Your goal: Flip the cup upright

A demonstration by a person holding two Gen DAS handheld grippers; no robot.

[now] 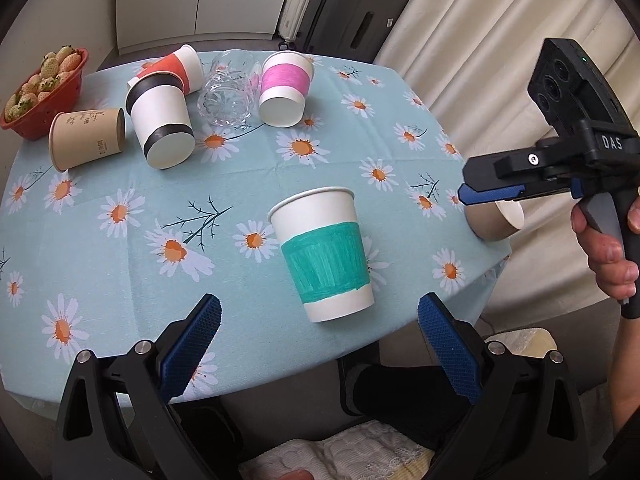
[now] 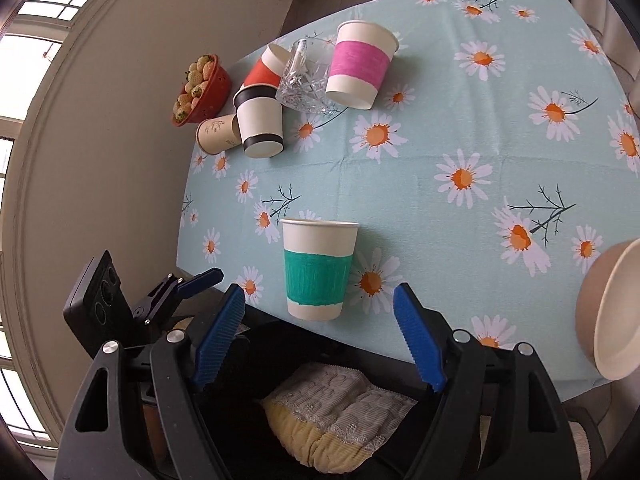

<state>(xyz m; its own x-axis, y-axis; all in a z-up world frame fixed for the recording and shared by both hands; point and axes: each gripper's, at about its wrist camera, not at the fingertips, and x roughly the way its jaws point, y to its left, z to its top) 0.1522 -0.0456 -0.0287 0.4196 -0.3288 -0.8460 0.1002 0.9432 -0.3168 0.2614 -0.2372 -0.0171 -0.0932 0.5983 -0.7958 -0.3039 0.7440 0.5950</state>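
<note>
Standing upright near the table's (image 2: 460, 184) front edge was a white paper cup (image 2: 317, 268) with a green band.
Both grippers, left (image 1: 319, 334) and right (image 2: 320, 332), hovered just short of it, jaws wide apart and holding nothing.

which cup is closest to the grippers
The green-banded cup, alone near the table's front edge before both open grippers; the other banded cups cluster at the far side.

A home: a table (image 1: 120, 264) under a daisy-print cloth, a bowl of strawberries (image 1: 44, 92) at its far edge, curtains (image 1: 480, 40) and suitcases (image 1: 344, 8) beyond.
</note>
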